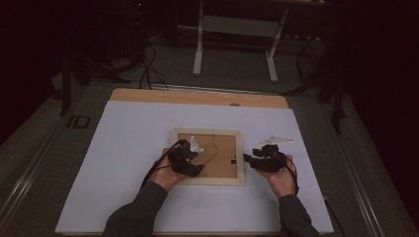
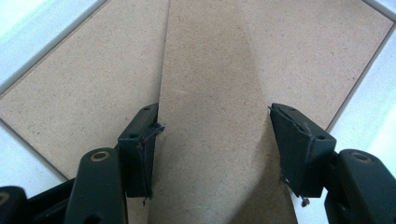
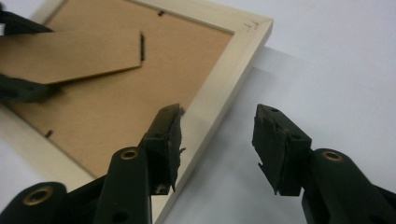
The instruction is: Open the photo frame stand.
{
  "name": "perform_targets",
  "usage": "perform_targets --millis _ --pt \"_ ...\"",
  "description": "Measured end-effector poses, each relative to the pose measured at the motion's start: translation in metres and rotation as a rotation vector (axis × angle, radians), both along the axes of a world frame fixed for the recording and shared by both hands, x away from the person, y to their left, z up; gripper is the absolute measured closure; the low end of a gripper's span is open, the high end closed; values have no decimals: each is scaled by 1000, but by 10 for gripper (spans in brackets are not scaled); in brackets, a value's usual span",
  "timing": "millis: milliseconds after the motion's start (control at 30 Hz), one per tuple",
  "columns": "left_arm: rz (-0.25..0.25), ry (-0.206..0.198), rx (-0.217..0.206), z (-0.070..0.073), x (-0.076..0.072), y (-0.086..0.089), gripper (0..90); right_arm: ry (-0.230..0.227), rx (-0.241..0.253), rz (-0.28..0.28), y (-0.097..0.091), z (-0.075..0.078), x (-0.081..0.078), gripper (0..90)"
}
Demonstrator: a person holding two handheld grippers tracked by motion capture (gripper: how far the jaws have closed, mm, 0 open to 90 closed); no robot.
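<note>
Right gripper view: pale wooden frame lies face-down, brown backing up; right hand-held gripper spread.

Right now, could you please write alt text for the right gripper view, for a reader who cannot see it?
The right gripper hangs open over the wooden rim of a frame lying face down on a white table, one jaw above the rim, the other above the table. The frame's brown stand lifts off its back board at upper left.
</note>
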State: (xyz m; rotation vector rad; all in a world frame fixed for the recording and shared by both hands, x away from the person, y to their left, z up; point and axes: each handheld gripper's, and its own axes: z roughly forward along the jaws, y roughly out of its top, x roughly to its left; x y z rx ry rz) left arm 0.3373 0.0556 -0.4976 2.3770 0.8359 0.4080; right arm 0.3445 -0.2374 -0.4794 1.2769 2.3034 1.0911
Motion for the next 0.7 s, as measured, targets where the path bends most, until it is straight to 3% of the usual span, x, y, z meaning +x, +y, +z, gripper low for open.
perform_targets --millis 200,367,700 --pt "-1 -29 2 -1 -4 0 385 52 29 -3 1 -6 14 522" --pt "-4 -59 3 -1 -8 0 385 81 26 4 5 -10 23 531" --pt "1 -154 22 1 -23 -3 385 142 84 37 11 -8 39 550"
